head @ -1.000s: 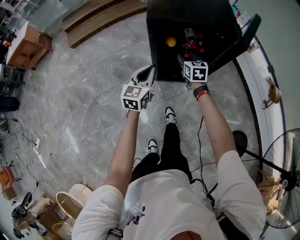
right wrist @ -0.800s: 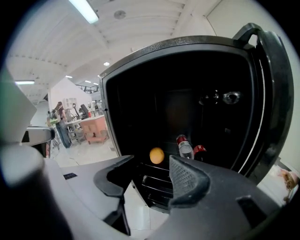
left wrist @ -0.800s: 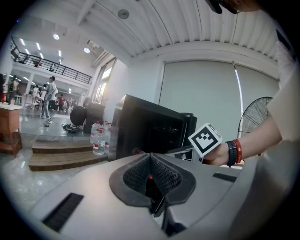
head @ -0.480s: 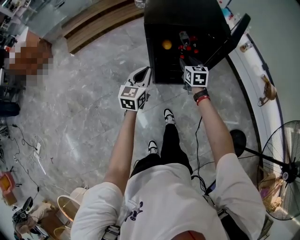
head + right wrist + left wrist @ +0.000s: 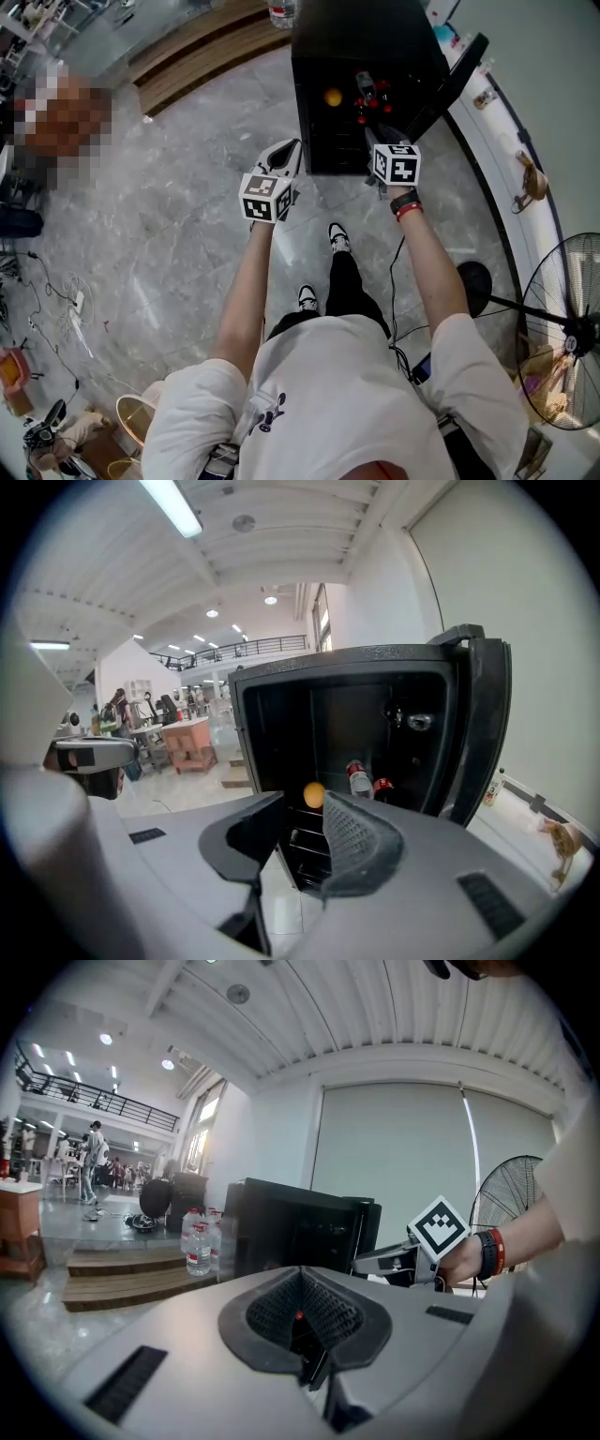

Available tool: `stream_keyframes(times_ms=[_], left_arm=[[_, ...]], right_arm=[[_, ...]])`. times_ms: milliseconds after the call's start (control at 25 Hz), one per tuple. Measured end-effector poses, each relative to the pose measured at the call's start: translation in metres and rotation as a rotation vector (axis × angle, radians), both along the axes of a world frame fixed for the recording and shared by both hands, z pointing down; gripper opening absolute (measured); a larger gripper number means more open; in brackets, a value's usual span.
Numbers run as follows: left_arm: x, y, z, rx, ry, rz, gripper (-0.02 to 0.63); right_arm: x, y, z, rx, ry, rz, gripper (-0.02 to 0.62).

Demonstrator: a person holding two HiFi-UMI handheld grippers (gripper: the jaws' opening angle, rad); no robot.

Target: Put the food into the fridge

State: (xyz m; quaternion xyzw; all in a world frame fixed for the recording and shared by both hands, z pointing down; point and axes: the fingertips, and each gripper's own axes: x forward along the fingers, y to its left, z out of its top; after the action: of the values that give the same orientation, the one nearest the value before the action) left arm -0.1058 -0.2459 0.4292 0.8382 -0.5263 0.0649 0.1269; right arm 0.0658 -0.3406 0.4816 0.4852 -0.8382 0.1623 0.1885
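Observation:
The black fridge [image 5: 375, 37] stands open on the floor, its door [image 5: 455, 75] swung to the right. On its shelves lie an orange [image 5: 314, 795], a bottle [image 5: 358, 778] and a red can [image 5: 382, 785]. My right gripper [image 5: 305, 832] hovers just in front of the opening. Its jaws have just been closing, but a gap stays between them and nothing is in it. My left gripper [image 5: 300, 1316] hangs left of the fridge's front with its pads together and empty. In the head view the left gripper [image 5: 281, 159] and right gripper [image 5: 378, 139] flank the fridge's near edge.
A standing fan [image 5: 562, 328] and a white ledge [image 5: 525, 187] are on the right. Wooden steps [image 5: 206, 42] with water bottles [image 5: 197, 1241] run behind the fridge on the left. Cables [image 5: 66, 300] lie on the marble floor at the far left.
Both grippers have risen a little. The right one has drawn back from the fridge's opening toward me.

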Motion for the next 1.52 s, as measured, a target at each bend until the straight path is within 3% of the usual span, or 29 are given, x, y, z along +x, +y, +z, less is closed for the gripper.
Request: stream_keyframes(times_ms=[760,1520], left_arm=[[0.007,0.033,-0.035,0.041,-0.005,0.010,0.020],[-0.001,0.083,-0.055,0.055,-0.040,-0.060,0.020]], right_arm=[[0.012,0.061,-0.061,0.064,-0.037,-0.007,0.052],[0.060,0.122,-0.102,0.156,-0.147,0.177,0.015]])
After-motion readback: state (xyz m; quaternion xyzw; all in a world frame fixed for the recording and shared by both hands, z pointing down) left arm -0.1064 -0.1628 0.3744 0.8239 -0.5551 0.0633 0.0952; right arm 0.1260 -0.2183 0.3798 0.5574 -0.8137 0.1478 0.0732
